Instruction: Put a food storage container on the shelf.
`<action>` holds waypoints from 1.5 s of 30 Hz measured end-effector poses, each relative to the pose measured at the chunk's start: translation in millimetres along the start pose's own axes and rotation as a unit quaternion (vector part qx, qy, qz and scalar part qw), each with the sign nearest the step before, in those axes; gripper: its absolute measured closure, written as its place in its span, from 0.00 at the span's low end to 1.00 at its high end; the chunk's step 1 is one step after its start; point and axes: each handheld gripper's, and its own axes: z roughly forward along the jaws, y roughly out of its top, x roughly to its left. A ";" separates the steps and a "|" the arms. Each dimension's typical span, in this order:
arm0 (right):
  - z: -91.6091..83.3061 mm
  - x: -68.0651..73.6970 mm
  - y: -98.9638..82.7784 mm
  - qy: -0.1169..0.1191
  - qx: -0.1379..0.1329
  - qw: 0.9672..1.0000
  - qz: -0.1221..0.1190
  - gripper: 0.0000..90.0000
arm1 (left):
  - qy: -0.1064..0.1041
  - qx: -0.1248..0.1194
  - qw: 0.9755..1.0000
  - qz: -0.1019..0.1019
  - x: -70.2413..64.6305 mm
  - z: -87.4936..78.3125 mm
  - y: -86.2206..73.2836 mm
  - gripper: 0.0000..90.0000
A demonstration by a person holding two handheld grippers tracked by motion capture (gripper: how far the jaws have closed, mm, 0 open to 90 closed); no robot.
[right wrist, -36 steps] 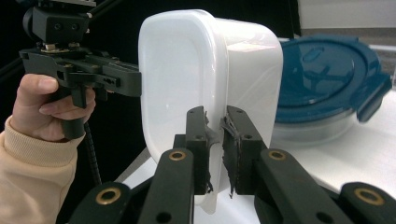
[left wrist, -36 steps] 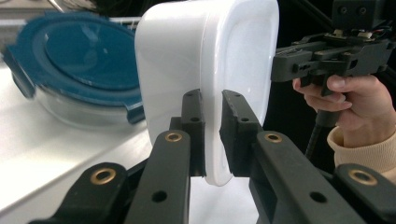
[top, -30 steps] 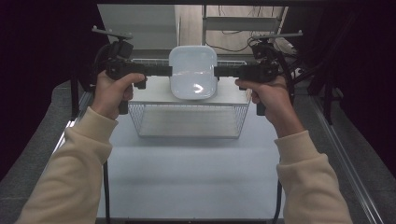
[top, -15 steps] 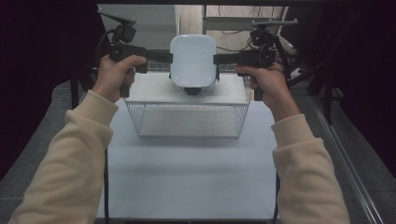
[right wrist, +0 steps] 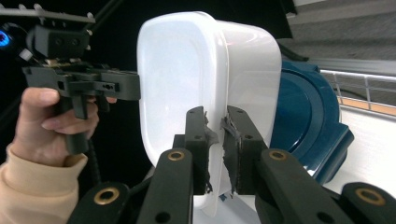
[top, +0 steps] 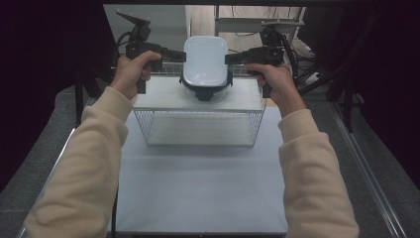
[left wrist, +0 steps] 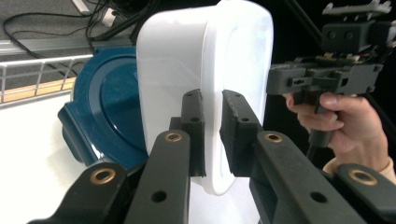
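Both forearms reach forward in cream sleeves, hands level. The left gripper [top: 179,55] and right gripper [top: 232,57] point inward at each other, each with its 2 jaws clamped.

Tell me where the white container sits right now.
High view, top centre: the white container is gripped between both tools, above the wire basket, by the blue lid.

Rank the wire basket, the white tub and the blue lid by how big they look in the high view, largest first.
1. Wire basket, clearly the widest.
2. White tub, held on edge between both grippers.
3. Blue lid, mostly hidden behind the tub, so its true size is unsure.
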 end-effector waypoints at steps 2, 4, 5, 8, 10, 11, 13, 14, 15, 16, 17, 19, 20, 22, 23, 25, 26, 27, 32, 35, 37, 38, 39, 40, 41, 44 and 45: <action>1.8 -5.1 2.5 0.005 0.000 1.000 0.012 0.87 | -0.009 -0.005 1.000 -0.017 5.9 2.1 2.3 0.90; 4.3 -9.8 4.8 0.010 -0.003 1.000 0.027 0.86 | -0.017 -0.009 0.999 -0.038 12.4 4.4 4.6 0.89; 5.7 -12.4 6.0 0.013 -0.004 0.999 0.035 0.85 | -0.021 -0.010 0.999 -0.046 15.6 5.6 5.8 0.89; 10.5 -19.8 9.2 0.015 -0.009 0.998 0.055 0.83 | -0.025 -0.016 0.997 -0.066 22.3 9.6 8.4 0.88; 14.0 -26.2 10.8 0.019 -0.013 0.997 0.073 0.82 | -0.030 -0.019 0.996 -0.076 27.8 12.0 9.8 0.87; 15.2 -29.0 11.2 0.023 -0.014 0.996 0.081 0.82 | -0.031 -0.021 0.996 -0.081 29.5 12.8 10.1 0.86; 17.5 -32.7 11.9 0.027 -0.019 0.995 0.092 0.82 | -0.034 -0.024 0.995 -0.090 34.2 14.7 10.9 0.86; 18.7 -34.4 12.3 0.027 -0.021 0.995 0.098 0.82 | -0.034 -0.026 0.995 -0.093 36.2 15.7 11.2 0.86; 19.9 -35.8 12.7 0.028 -0.022 0.994 0.104 0.82 | -0.033 -0.028 0.994 -0.096 38.5 17.0 11.6 0.85; 21.3 -37.7 13.1 0.027 -0.023 0.993 0.109 0.82 | -0.032 -0.029 0.994 -0.098 39.3 17.5 11.7 0.85; 21.8 -38.4 13.2 0.026 -0.025 0.993 0.111 0.81 | -0.030 -0.031 0.994 -0.100 41.6 19.4 11.8 0.85; 23.9 -40.9 13.3 0.021 -0.024 0.993 0.117 0.81 | -0.019 -0.029 0.994 -0.099 43.2 22.5 11.5 0.84; 24.8 -42.9 13.1 0.018 -0.023 0.993 0.117 0.80 | -0.022 -0.032 0.994 -0.100 44.1 23.0 11.2 0.84; 24.9 -45.2 12.7 0.025 -0.026 0.992 0.122 0.80 | -0.026 -0.034 0.994 -0.100 45.4 23.6 10.8 0.84; 24.5 -45.9 12.5 0.027 -0.024 0.992 0.122 0.80 | -0.027 -0.035 0.994 -0.100 45.5 23.8 10.7 0.84; 24.4 -46.0 12.4 0.025 -0.026 0.992 0.119 0.80 | -0.028 -0.035 0.994 -0.098 45.7 23.8 10.4 0.83; 24.4 -45.3 12.2 0.024 -0.026 0.992 0.117 0.80 | -0.027 -0.035 0.995 -0.095 45.6 24.0 10.0 0.83; 24.0 -43.8 12.2 0.022 -0.026 0.993 0.117 0.80 | -0.027 -0.035 0.995 -0.093 45.1 24.2 9.7 0.81; 18.4 -33.0 9.0 -0.017 -0.048 0.996 0.068 0.57 | 0.003 -0.041 0.996 -0.074 34.6 19.1 6.0 0.59; 7.6 -23.7 4.4 -0.032 -0.068 0.997 0.031 0.48 | 0.047 -0.047 0.997 -0.028 19.6 8.3 0.0 0.49; -1.0 -17.7 -1.4 -0.036 -0.072 0.997 0.006 0.44 | 0.054 -0.053 0.997 -0.006 9.8 0.3 -7.2 0.42; -5.6 -14.5 -4.7 -0.043 -0.071 0.996 -0.008 0.42 | 0.050 -0.056 0.997 -0.001 5.5 -3.3 -12.1 0.40; -9.9 -11.7 -9.2 -0.046 -0.077 0.996 -0.024 0.42 | 0.046 -0.055 0.997 0.008 1.8 -6.8 -17.3 0.37; -14.9 -8.5 -14.0 -0.048 -0.078 0.995 -0.034 0.40 | 0.049 -0.055 0.997 0.015 -2.5 -10.1 -23.2 0.36; -19.4 -6.2 -18.7 -0.051 -0.080 0.994 -0.047 0.39 | 0.056 -0.055 0.997 0.023 -6.5 -13.4 -29.7 0.35; -32.2 1.0 -36.5 -0.050 -0.083 0.993 -0.074 0.36 | 0.066 -0.054 0.995 0.043 -15.1 -22.5 -51.2 0.34; -36.0 3.4 -43.4 -0.052 -0.084 0.992 -0.084 0.35 | 0.065 -0.055 0.995 0.048 -17.7 -25.2 -59.0 0.33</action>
